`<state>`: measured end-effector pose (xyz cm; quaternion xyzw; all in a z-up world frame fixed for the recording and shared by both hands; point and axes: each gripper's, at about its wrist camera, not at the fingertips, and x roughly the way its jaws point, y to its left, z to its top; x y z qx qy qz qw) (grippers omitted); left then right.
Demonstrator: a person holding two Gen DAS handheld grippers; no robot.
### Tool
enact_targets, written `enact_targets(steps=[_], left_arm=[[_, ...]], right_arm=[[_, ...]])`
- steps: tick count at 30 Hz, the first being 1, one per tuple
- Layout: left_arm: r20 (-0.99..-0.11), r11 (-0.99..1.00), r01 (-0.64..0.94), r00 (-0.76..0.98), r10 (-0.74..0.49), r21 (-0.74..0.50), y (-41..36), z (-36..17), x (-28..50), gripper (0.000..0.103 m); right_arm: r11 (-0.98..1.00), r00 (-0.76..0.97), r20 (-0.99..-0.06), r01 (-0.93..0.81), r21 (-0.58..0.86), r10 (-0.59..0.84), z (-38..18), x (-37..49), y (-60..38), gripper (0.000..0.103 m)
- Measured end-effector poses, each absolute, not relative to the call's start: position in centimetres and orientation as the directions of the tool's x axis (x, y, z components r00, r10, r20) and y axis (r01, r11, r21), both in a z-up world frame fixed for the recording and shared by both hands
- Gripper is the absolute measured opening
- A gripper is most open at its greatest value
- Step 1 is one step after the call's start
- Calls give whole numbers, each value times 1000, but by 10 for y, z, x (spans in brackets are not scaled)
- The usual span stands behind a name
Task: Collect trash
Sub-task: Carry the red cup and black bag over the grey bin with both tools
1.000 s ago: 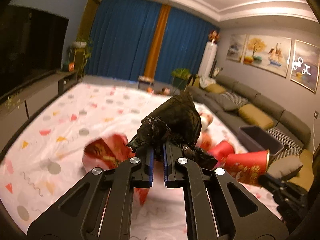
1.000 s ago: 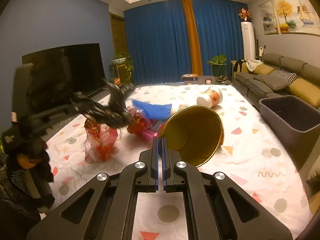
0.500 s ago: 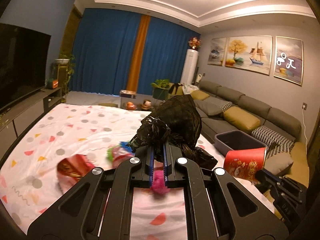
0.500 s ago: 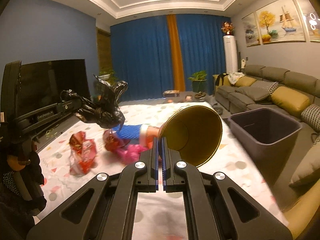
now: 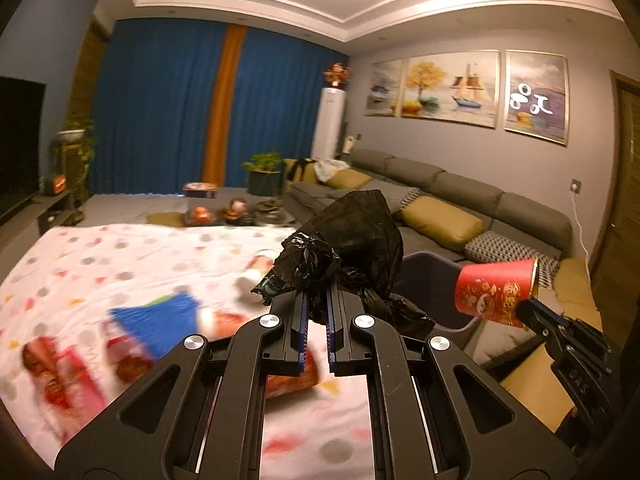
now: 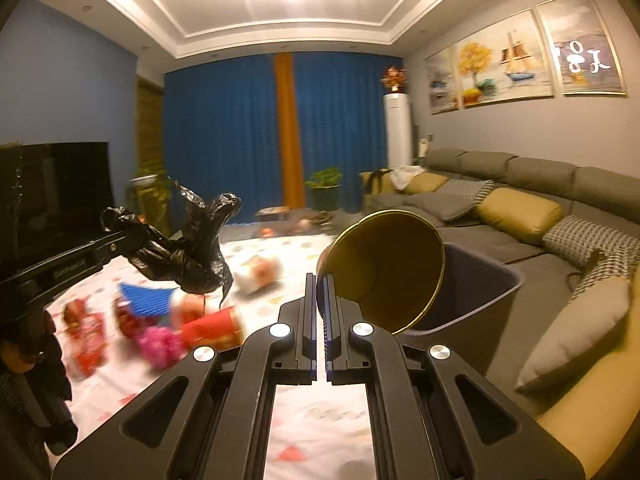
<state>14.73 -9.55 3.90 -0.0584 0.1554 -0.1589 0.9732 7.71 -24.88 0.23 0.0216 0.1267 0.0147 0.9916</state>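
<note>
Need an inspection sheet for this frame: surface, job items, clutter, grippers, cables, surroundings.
Surface: white sheet with coloured spots, spread on the floor.
Job's things: black bag in the left gripper; red cup, gold inside, in the right gripper, mouth tilted by the grey bin.
Clutter: blue wrapper, red packets, pink item, a cup on its side; all blurred.
Grippers: left shut on the bag, right shut on the cup rim.
Cables: white cord hanging from a wall socket.
Surroundings: sofa with cushions, TV, blue curtains, plants, paintings.
</note>
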Motion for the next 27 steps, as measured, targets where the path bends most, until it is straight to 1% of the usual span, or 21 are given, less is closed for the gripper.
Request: enact_targets(steps=[3,8,19,27], left_arm=[[-280,930,334,888,-366,-155,-123,41,164,6],[-291,911,383,863,-412,-155,-163,39,193,6],[-344,893,428,825,-449,-137,-233,23,250,6],[-375,890,437,809,-453,-132,-261,14,275,6]], right_arm=[[999,971,-239,21,45,-10,6,88,-268,4],[996,967,-247,75,43,-62,5,112,-296,4],[991,960,-259,125,47,-109,-2,148,-326,4],[989,953,-277,139,53,-119,-6,163,-334,4]])
